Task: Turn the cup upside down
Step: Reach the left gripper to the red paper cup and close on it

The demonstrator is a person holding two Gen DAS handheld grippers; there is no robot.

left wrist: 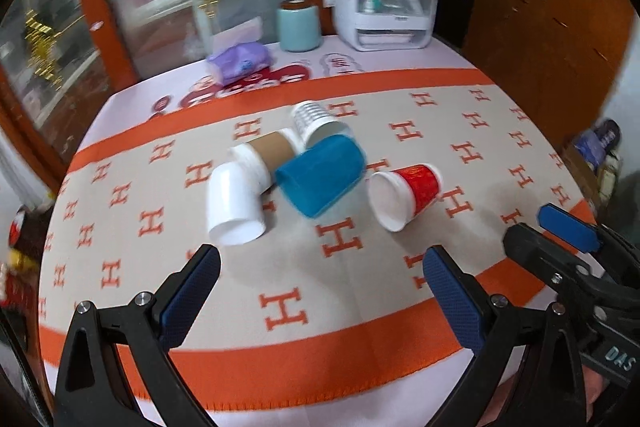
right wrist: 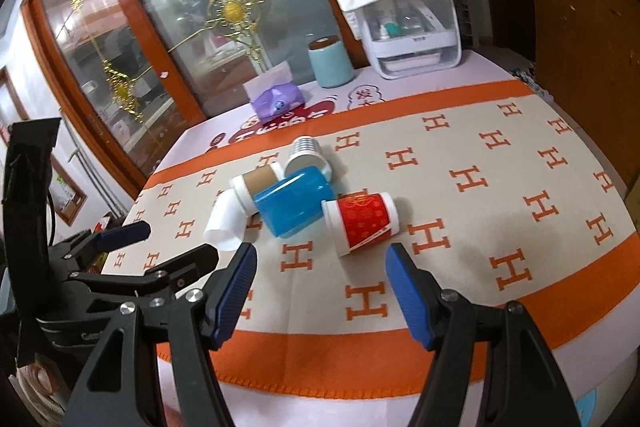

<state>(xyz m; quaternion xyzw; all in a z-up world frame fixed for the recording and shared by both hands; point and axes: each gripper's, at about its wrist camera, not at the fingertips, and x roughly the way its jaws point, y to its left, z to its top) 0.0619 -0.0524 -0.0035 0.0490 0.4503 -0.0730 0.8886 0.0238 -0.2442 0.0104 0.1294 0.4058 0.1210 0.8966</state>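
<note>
Several cups lie on their sides in a cluster on the cloth: a plain white cup, a brown-sleeved cup, a silver-ribbed cup, a blue cup and a red-sleeved cup. My left gripper is open and empty, in front of the cups. My right gripper is open and empty, just short of the red-sleeved cup.
An orange-bordered H-patterned cloth covers the table. At the back stand a teal canister, a purple tissue pack and a white storage box. Glass doors are behind.
</note>
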